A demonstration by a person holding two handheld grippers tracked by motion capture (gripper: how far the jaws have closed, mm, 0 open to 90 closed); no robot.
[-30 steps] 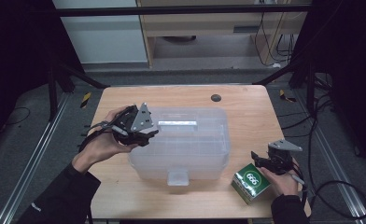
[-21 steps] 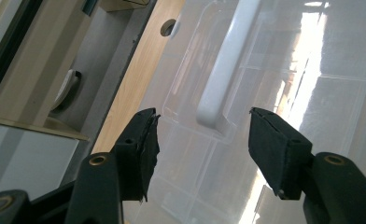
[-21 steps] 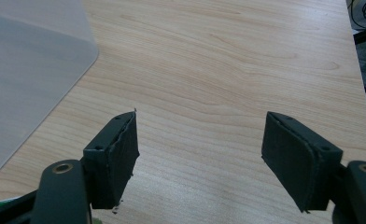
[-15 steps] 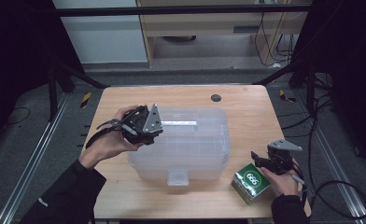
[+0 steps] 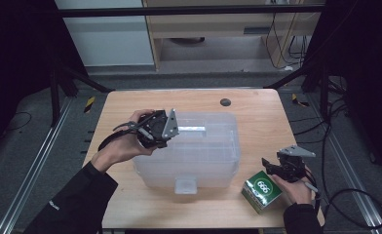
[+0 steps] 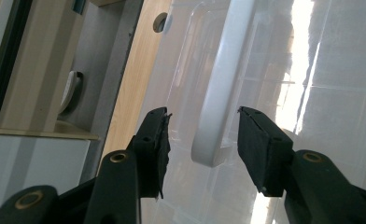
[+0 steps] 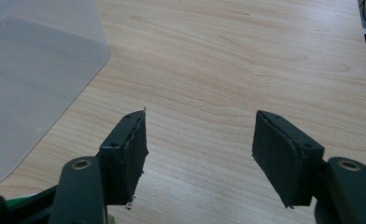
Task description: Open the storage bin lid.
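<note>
The clear plastic storage box (image 5: 189, 146) sits in the middle of the worktop (image 5: 257, 117) with its lid on, and the left tongs (image 6: 202, 135) have reached the white handle (image 6: 221, 84) on the lid: their jaws have just been closing and now straddle the handle with a gap on either side, so the grip is not yet made. The right tongs (image 7: 200, 140) hover apart over bare wood near the green carton (image 5: 262, 190), and they too have just been narrowing with nothing between them. Clamping the handle and lifting the lid off seem to be what is left, though whether the lid is latched I cannot tell.
</note>
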